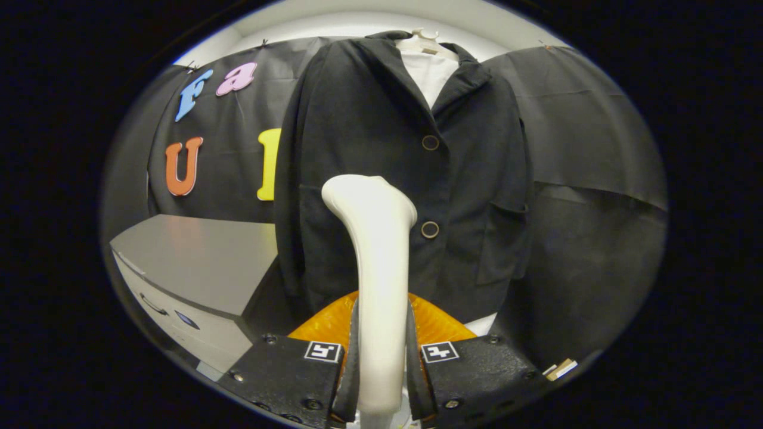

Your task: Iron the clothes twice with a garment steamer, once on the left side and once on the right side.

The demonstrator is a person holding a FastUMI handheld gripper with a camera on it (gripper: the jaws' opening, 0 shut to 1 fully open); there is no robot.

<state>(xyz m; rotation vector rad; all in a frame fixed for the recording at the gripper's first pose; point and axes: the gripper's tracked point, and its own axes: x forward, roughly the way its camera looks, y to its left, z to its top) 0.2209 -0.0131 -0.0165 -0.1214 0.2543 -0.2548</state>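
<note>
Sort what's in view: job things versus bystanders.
Job: garment steamer, gripped between the tongs; dark jacket hanging beyond them, on its hanger.
Bystanders: grey cabinet beside the jacket; white shirt under the jacket.

Your gripper (381,363) squeezes the white steamer (378,262) from both sides. The black jacket (369,119) hangs right ahead in the middle and blocks you. A grey cabinet (202,262) sits at lower left. You have room at right, beside the jacket.

Gripper (381,363) upright, both fingers clamped on the steamer handle (378,268).
</note>
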